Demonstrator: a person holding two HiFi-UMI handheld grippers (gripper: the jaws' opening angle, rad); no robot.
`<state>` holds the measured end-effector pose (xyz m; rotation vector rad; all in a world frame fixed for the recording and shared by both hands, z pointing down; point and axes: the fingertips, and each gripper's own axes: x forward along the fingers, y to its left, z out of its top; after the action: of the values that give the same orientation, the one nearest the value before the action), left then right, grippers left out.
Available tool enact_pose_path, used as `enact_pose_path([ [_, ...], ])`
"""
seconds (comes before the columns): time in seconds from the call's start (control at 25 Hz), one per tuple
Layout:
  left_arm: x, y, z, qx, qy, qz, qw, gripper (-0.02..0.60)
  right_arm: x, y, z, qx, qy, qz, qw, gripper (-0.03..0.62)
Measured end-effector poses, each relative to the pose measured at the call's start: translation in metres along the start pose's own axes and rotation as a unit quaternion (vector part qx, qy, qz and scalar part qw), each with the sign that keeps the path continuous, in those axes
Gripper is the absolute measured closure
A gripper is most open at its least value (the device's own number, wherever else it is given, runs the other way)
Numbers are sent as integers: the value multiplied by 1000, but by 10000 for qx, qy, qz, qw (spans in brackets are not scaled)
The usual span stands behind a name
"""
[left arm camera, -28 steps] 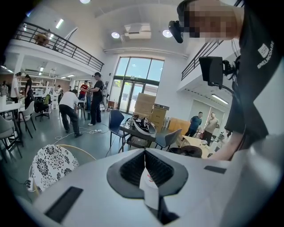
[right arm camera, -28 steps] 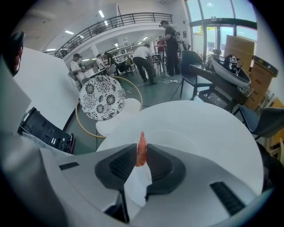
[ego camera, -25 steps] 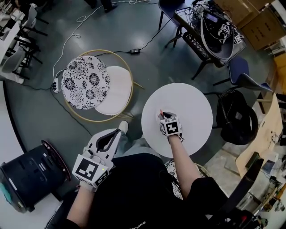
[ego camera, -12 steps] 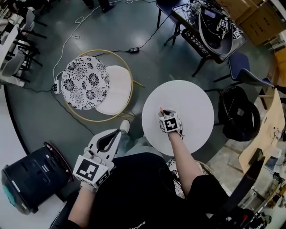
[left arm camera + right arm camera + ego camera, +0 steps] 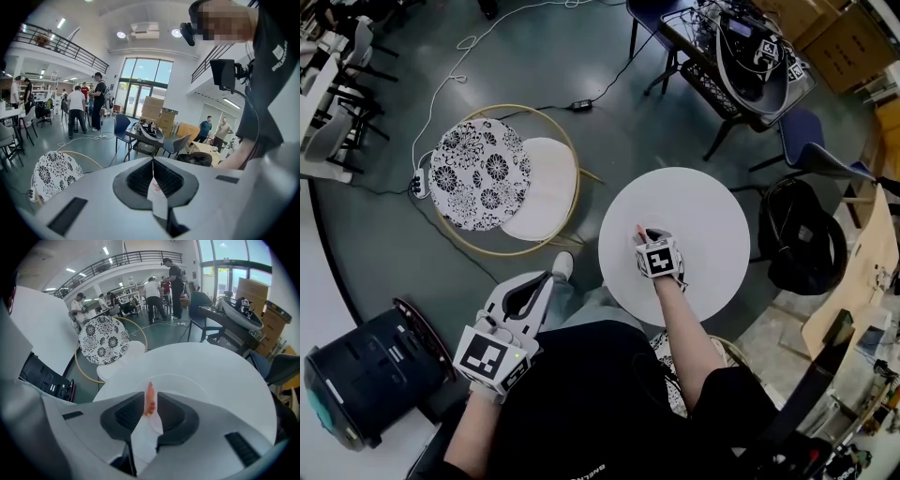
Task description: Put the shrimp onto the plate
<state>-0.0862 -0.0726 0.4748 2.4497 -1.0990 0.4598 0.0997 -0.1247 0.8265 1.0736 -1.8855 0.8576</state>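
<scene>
My right gripper [image 5: 643, 234] hovers over the left part of the round white table [image 5: 703, 216], shut on a small orange shrimp [image 5: 638, 229]. In the right gripper view the shrimp [image 5: 149, 399] stands upright between the dark pads [image 5: 133, 414], its tip poking above them. Just beyond it lies a white plate [image 5: 187, 379], faint against the white tabletop. My left gripper [image 5: 551, 274] is held low beside my lap, off the table. Its jaws are shut with nothing between them [image 5: 153, 166].
A gold-framed chair with a floral cushion [image 5: 478, 173] stands left of the table. A black backpack [image 5: 797, 248] sits to the right, a desk with gear [image 5: 750, 56] behind, and a black case [image 5: 366, 375] at lower left. People stand far off.
The right gripper with the shrimp has shifted only slightly rightward over the table. The left gripper has stayed where it was.
</scene>
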Motion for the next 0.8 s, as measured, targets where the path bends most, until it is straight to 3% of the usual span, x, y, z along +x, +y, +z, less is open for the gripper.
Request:
enact_pose_path([
  [0.48, -9, 7, 4, -2, -95, -21, 10000, 575, -19, 11, 18, 51, -192, -16, 9998, 522],
  [0.8, 11, 3, 20, 104, -245, -506, 9984, 575, -73, 7, 59, 383, -759, -65, 9964, 529],
])
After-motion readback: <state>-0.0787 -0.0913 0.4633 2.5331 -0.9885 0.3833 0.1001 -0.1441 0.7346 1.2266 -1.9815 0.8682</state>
